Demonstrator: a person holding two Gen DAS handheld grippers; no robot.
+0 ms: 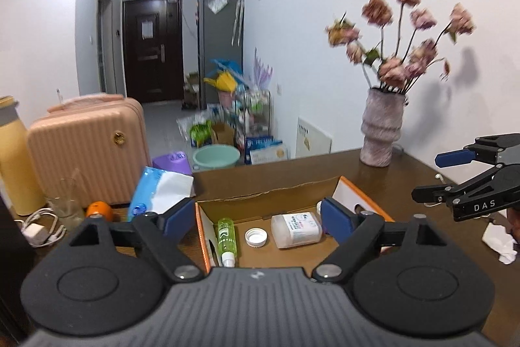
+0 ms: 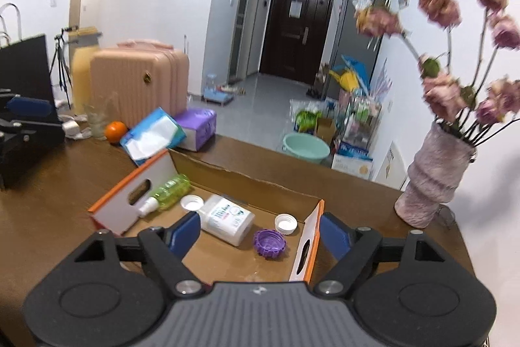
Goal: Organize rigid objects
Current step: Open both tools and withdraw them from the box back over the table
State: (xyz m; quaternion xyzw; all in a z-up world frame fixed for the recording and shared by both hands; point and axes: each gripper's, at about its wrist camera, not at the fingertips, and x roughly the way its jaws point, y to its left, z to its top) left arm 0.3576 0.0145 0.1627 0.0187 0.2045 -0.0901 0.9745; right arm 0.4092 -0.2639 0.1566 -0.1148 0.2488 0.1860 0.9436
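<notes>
From the left wrist, the left gripper [image 1: 258,218] hangs above the cardboard box [image 1: 260,197], fingers apart and empty; inside lie a green bottle [image 1: 226,233], a white cap [image 1: 256,237] and a white bottle [image 1: 295,230].

From the right wrist, the right gripper [image 2: 260,233] also gapes empty over the box, where a purple cap [image 2: 270,242] lies. Next pick: choose something outside the box and approach squarely.

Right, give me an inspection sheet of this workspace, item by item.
Surface: brown wooden table.
Job's things: open cardboard box holding green bottle, white bottle, two white caps, purple cap.
Clutter: vase, tissue packs, orange, glass.
Grippers: left gripper and right gripper open, nothing between the fingers.
Cables: white charger cable.
Surroundings: pink suitcase, hallway door.
</notes>
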